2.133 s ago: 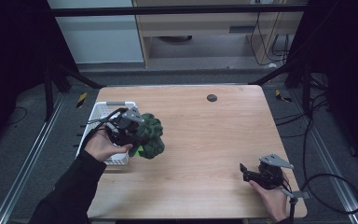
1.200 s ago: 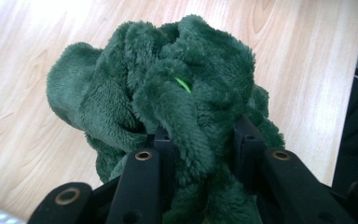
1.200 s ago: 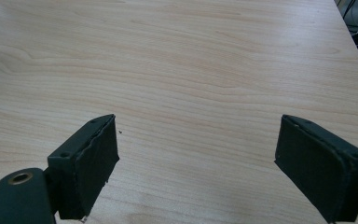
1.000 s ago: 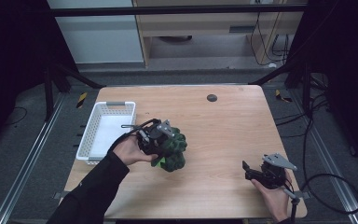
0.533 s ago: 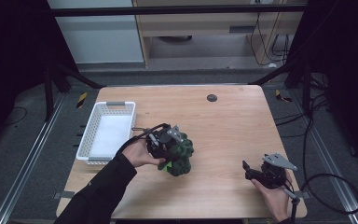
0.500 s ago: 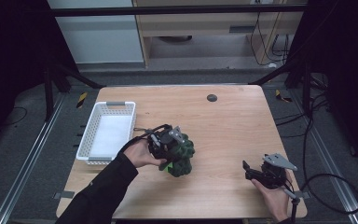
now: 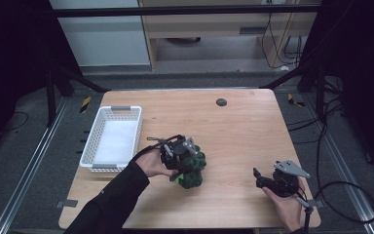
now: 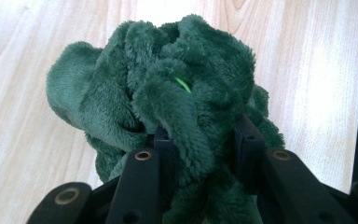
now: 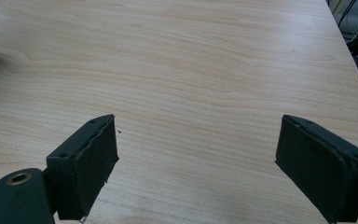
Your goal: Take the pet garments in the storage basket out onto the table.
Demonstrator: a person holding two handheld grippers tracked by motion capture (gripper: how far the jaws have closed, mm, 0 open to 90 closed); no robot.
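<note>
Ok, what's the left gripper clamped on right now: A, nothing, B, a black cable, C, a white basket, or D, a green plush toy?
D: the left gripper has its black jaws pressed into a green plush toy, held over the wooden table.

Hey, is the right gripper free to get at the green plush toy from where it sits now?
Probably yes. The right gripper stands open with nothing between its jaws, and bare table lies between it and the green plush toy. The left gripper is clamped on the toy's near side, so only the far side is free.
</note>
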